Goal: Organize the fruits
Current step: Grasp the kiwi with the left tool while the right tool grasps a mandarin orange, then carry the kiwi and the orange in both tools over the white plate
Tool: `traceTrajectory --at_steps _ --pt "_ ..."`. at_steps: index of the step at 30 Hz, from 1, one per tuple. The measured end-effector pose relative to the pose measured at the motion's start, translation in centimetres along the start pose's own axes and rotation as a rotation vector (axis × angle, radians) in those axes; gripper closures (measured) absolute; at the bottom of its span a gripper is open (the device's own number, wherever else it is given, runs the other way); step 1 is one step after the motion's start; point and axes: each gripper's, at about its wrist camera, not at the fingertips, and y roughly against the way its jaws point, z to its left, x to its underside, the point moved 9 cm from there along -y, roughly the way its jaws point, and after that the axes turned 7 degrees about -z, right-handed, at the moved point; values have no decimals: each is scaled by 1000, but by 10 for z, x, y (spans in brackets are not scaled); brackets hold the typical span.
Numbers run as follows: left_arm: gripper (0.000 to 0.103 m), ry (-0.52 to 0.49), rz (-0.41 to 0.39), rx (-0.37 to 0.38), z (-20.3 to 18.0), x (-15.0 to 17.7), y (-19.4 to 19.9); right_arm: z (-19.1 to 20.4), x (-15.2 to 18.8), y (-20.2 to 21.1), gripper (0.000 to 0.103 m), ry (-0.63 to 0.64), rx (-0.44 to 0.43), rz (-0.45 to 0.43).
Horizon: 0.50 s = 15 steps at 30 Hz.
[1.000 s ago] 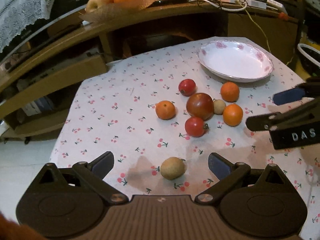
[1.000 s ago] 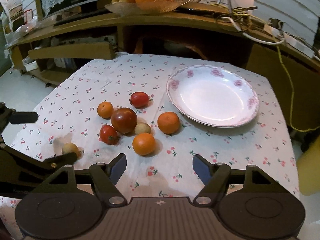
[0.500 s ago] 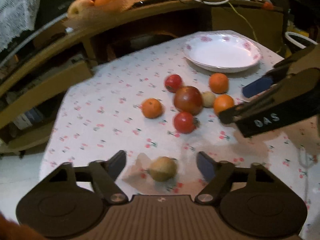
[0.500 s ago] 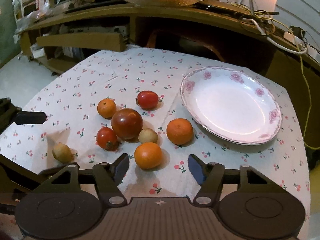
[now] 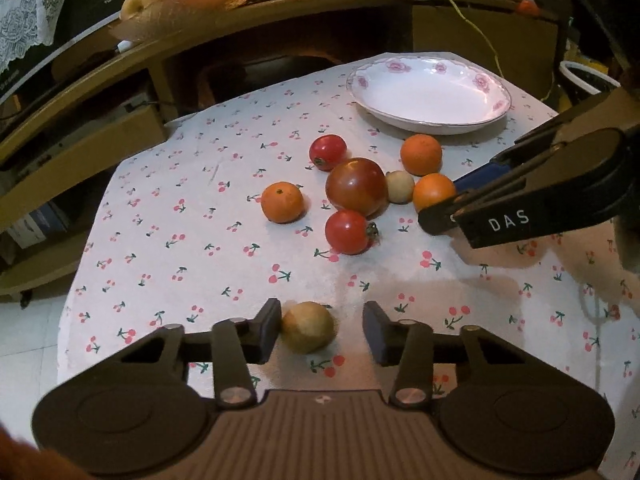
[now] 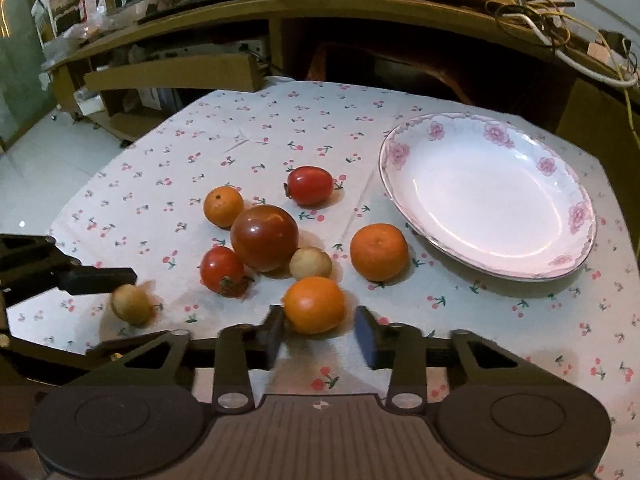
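While both pairs of tongs have just been narrowing, neither clamps its fruit. Between the fingers of the left gripper [image 5: 320, 330] lies a brown kiwi [image 5: 307, 332], its long axis crosswise from finger to finger; its left end touches the left finger, the right finger stands apart. The right gripper [image 6: 320, 334] straddles a round orange [image 6: 315, 305], its left finger at the rind, a gap on the right. Beyond its fingers, right, sits the flowered plate [image 6: 568, 256].

Cherry-print tablecloth [image 5: 192, 216], wooden shelf [image 6: 360, 12] behind with tangled cables [image 6: 540, 20], lace cloth [image 5: 24, 12].
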Motion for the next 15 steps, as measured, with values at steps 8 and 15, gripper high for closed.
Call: traceTrajectory --at_steps 8,15 --pt "69 44 -12 26 5 -2 6 5 -1 15 70 25 -17 -13" --pt "69 -55 -22 17 -11 -1 3 1 17 23 70 50 -13 19"
